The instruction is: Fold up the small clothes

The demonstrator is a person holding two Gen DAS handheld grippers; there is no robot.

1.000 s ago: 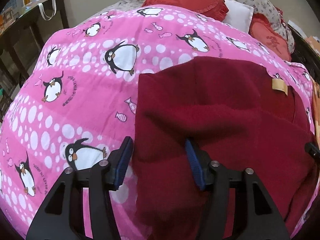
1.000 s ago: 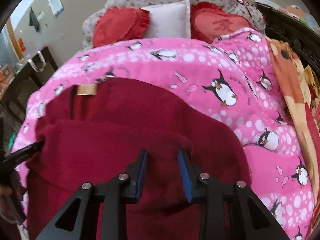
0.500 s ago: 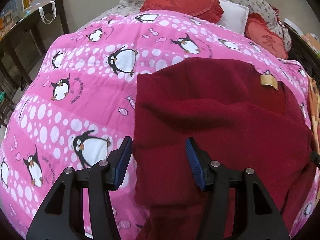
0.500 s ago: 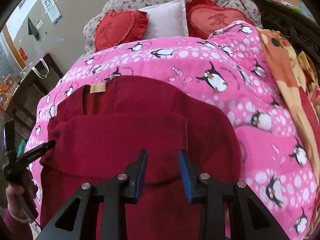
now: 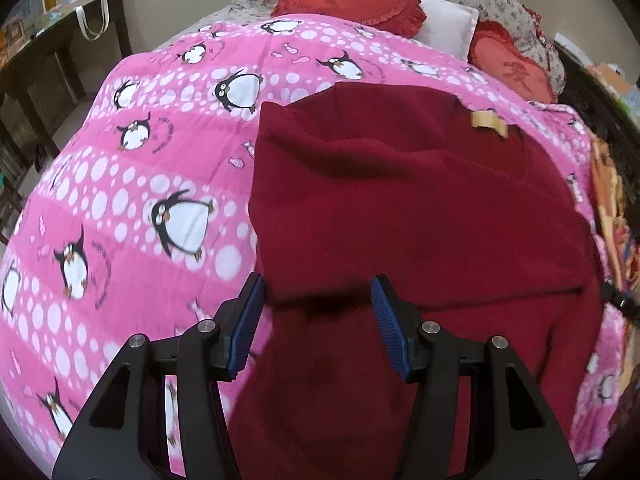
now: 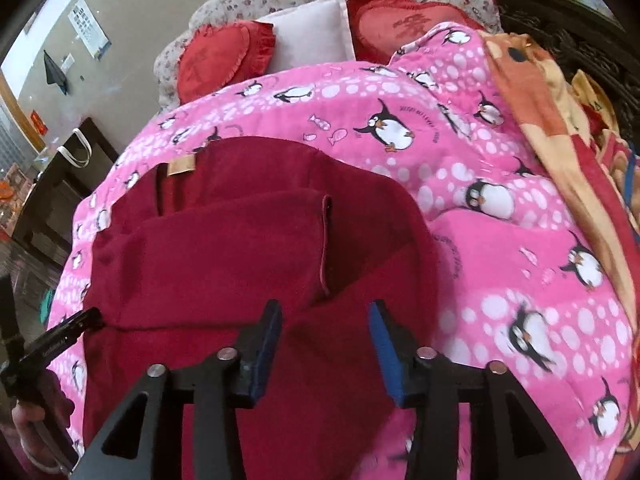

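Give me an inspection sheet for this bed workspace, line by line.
Surface: pink penguin quilt spread over the bed.
Job's things: dark red garment lying on the quilt, one part folded over the body; tan label near the neckline.
Clutter: orange patterned blanket along the quilt's right edge.
Grippers: left gripper open, over the garment's left edge; right gripper open, above the garment; neither grips cloth.
Cables: nothing seen.
Surroundings: two red heart cushions and a white pillow at the headboard; dark wooden table beside the bed.
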